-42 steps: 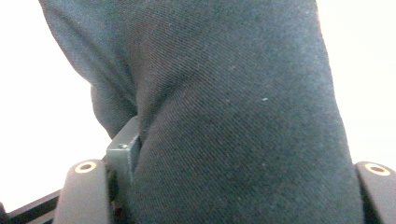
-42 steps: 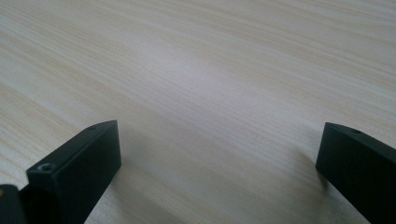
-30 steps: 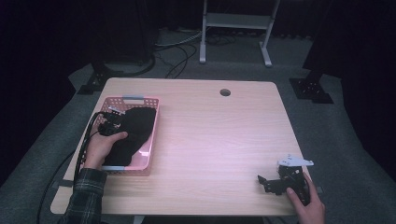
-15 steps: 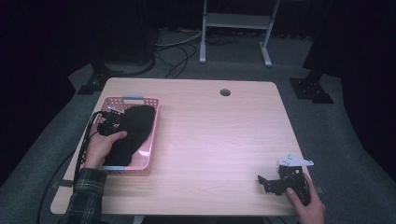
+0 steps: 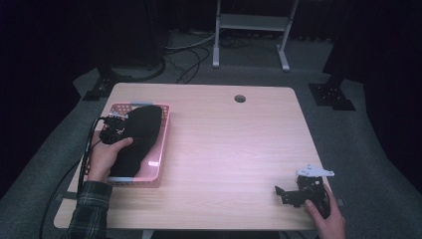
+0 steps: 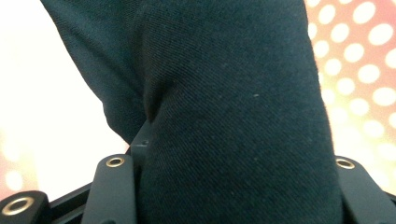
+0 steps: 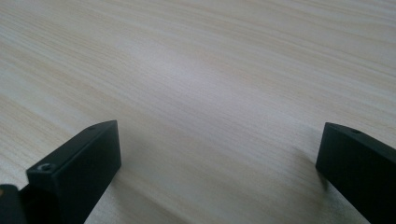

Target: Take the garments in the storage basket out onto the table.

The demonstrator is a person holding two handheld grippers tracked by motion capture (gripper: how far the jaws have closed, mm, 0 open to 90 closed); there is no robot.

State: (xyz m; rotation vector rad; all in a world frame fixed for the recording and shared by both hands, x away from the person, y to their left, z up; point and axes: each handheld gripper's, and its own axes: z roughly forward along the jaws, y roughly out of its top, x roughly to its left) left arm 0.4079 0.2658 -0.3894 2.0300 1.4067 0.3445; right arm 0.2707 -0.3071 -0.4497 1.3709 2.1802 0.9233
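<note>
The left gripper [image 5: 112, 130] is pinching a black woven cloth [image 6: 233, 107], which is bulging between its jaws over the pink perforated plastic basket [image 5: 161, 149] at the table's left side. The right gripper [image 5: 288, 194] is resting spread apart on the pale wooden table [image 5: 234, 149] at the near right corner. Nothing is differing visibly from a second ago.

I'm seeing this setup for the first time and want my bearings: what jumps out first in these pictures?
The pink basket at the table's left edge stands out, with a black cloth heaped in it. The left gripper is there, and in its own view the cloth sits between its jaws. The right gripper rests open near the bare wooden table's right front corner.
</note>
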